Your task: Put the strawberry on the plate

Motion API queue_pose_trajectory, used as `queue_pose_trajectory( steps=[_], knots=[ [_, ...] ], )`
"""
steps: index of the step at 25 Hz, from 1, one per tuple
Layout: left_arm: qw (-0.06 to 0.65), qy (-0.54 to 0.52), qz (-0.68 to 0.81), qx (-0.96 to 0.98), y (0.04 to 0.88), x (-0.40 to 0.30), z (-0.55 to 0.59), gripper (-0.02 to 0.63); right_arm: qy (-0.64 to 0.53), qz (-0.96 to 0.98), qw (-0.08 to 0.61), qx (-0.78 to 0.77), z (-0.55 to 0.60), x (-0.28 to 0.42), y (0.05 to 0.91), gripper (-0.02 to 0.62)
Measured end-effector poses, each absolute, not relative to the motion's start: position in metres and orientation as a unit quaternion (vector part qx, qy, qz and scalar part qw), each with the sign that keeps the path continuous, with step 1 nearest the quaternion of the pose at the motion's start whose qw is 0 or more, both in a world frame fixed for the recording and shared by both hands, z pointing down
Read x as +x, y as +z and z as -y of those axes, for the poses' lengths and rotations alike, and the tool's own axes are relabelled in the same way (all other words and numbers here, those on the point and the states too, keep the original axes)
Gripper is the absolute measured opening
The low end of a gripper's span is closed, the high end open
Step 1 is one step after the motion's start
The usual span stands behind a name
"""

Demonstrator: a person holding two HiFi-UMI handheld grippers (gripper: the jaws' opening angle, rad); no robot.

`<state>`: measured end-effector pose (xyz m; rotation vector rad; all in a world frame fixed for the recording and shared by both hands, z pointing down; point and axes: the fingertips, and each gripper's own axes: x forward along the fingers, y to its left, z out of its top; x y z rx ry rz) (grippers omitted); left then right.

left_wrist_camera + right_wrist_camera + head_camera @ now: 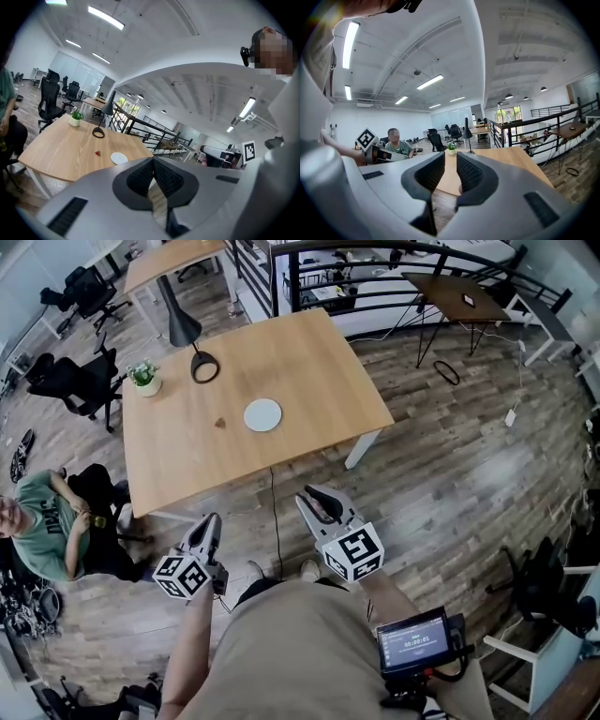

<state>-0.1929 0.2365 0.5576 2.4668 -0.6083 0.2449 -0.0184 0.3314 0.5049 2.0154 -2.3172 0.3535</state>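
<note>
Strawberry (219,423): on bench (291,352), well ahead of both jaws, near plate (262,414)
Left gripper (208,521): clenched, empty
Right gripper (314,495): clenched, empty

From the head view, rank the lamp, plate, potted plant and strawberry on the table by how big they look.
lamp: clearly largest
plate and potted plant: about alike, so not ranked
strawberry: smallest, a speck
</note>
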Motion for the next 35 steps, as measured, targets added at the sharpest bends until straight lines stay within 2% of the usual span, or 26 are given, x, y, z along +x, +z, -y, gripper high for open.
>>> queue_pose_trajectory(
  steps=[14, 26, 35],
  knots=[
    [0.292, 0.092, 0.244, 0.92, 0.57, -0.142, -0.286, 0.005, 0.123, 0.754, 0.016, 0.645, -0.379, 0.036, 0.519, 0.063],
    [0.308, 0.09, 0.288, 0.902, 0.579, -0.184, -0.27, 0.005, 0.143, 0.776, 0.03, 0.614, -0.347, 0.012, 0.543, 0.063],
    [0.308, 0.093, 0.287, 0.902, 0.584, -0.175, -0.211, 0.005, 0.141, 0.777, 0.035, 0.613, -0.293, 0.019, 0.54, 0.063]
  ],
)
